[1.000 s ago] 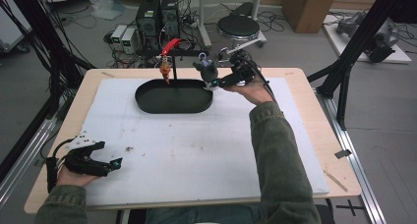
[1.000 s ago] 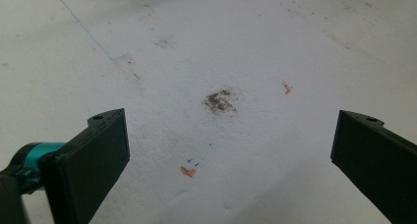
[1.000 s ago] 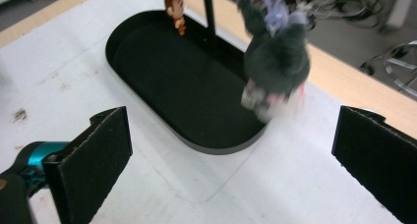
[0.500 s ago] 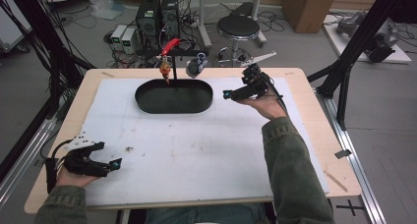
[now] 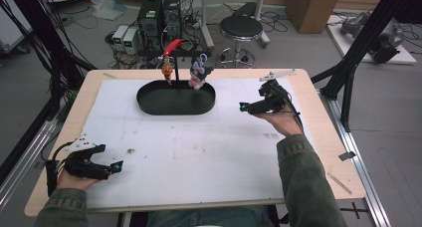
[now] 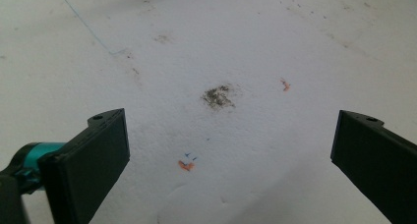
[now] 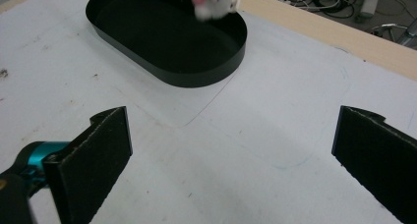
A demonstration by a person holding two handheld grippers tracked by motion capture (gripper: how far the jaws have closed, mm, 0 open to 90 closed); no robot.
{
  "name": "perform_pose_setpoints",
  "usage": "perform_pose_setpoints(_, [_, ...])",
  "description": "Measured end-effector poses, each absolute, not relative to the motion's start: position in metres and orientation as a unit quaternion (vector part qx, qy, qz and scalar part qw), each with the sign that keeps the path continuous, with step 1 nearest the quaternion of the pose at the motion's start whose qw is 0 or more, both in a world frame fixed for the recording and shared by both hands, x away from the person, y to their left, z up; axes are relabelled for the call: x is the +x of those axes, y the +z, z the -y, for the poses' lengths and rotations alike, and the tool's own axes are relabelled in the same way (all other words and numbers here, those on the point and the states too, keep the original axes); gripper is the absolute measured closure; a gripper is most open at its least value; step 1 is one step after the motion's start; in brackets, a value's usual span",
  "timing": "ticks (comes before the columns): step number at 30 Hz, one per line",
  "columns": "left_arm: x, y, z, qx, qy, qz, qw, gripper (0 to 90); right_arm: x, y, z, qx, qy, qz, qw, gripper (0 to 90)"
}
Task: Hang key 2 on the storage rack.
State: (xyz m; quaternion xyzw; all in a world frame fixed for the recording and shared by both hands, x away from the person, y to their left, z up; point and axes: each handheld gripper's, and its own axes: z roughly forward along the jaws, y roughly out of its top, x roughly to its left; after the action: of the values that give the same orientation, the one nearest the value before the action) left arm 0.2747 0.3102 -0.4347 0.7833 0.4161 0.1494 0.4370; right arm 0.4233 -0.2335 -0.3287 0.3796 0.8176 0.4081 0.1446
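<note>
Hangs at the far edge of the counter [image 5: 326, 137]: a small grey-and-pink plush toy [image 5: 199, 72], dangling from the crossbar of a thin black metal stand [image 5: 175, 53] beside a small orange charm [image 5: 167, 67], both over the far rim of a shallow black oval tray [image 5: 174, 110]. Looks blurred in the right gripper view [image 7: 212, 0], so probably swinging on its hook.

Judged from that, the step in hand: clearing the right gripper [image 5: 246, 107] away from the hung toy. Hovers right of the tray, well apart from it, jaws spread wide with nothing between them [image 7: 231, 150].

To do it well:
- Draw back toward the near right corner, level and slow, without sweeping over the tray wall [image 7: 196, 76].
- Avoid brushing the stand or the trailing cable against it; could tip easily, by the look of its slender post.
- Watch the toy settle before counting the hang as good.
- Leave the left gripper [image 5: 112, 168] where it rests, by the near left corner, jaws likewise wide apart and empty [image 6: 231, 150].

Under all this: a white foam sheet [image 5: 199, 152] covering most of the pale wooden counter, scuffed, with a grey smudge [image 6: 217, 96] and small orange flecks [image 6: 185, 165].

Beyond the far edge: a grey floor with black computer towers [image 5: 161, 15], tangled cables, a round black stool [image 5: 241, 25] and a cardboard box [image 5: 303, 0]. Black frame struts [image 5: 358, 53] at both sides.
</note>
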Motion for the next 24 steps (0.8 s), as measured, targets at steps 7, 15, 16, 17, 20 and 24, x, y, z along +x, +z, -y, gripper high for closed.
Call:
perform_pose_setpoints(7, [0.274, -0.435, -0.311, 0.785, 0.149, -0.415, 0.435, 1.7, 0.408, -0.343, 0.247, 0.383, 0.404, -0.817, 0.149, 0.6])
perform_pose_setpoints(15, [0.274, -0.435, -0.311, 0.782, 0.150, -0.417, 0.438, 1.7, 0.389, -0.346, 0.254, 0.376, 0.411, -0.817, 0.147, 0.6])
perform_pose_setpoints(16, [0.273, -0.435, -0.311, 0.782, 0.149, -0.416, 0.439, 1.7, 0.386, -0.345, 0.254, 0.376, 0.417, -0.814, 0.149, 0.6])
perform_pose_setpoints(17, [0.273, -0.435, -0.311, 0.782, 0.149, -0.416, 0.439, 1.7, 0.384, -0.346, 0.255, 0.373, 0.419, -0.814, 0.151, 0.6])
perform_pose_setpoints(20, [0.273, -0.435, -0.311, 0.781, 0.150, -0.417, 0.439, 1.7, 0.380, -0.350, 0.256, 0.376, 0.417, -0.813, 0.158, 0.6])
perform_pose_setpoints(24, [0.273, -0.435, -0.312, 0.783, 0.150, -0.416, 0.438, 1.7, 0.374, -0.354, 0.259, 0.380, 0.418, -0.809, 0.163, 0.6])
